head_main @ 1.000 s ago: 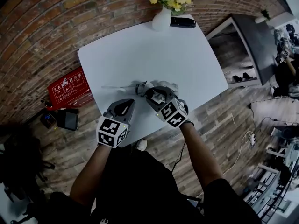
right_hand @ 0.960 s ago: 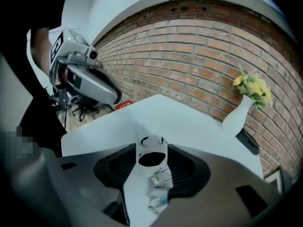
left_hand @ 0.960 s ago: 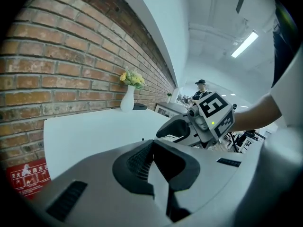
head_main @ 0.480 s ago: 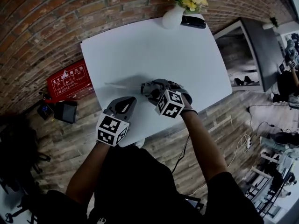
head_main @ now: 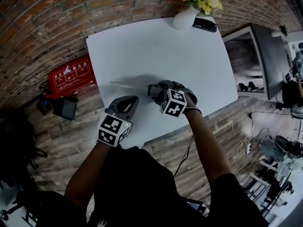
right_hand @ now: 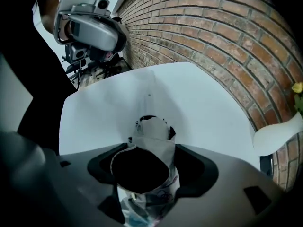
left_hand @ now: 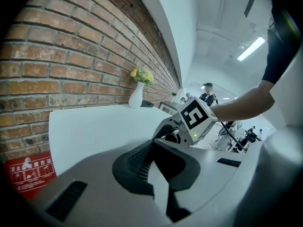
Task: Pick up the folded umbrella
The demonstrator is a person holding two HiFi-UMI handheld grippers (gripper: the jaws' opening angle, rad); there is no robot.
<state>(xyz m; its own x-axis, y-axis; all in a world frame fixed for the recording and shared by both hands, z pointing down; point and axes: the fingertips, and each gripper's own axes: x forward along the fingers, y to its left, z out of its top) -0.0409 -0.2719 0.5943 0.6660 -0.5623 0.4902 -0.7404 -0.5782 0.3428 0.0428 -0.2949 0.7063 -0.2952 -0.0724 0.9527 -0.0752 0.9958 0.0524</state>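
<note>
Right claw [right_hand: 151, 167], jaws just opened wide, straddles the folded umbrella [right_hand: 152, 129] lying on the white worktop [head_main: 156, 46] (neither pad pressing it); left claw [left_hand: 152, 145] hovers alongside, closed and empty.

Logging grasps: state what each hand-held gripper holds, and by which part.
Nothing is held. The right hand-held gripper has just been opening; its jaws straddle the folded umbrella without pressing it. The left hand-held gripper is empty.

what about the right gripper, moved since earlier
Yes: right gripper moved from the near edge of the table inward, over the umbrella, jaws just opened around it.
</note>
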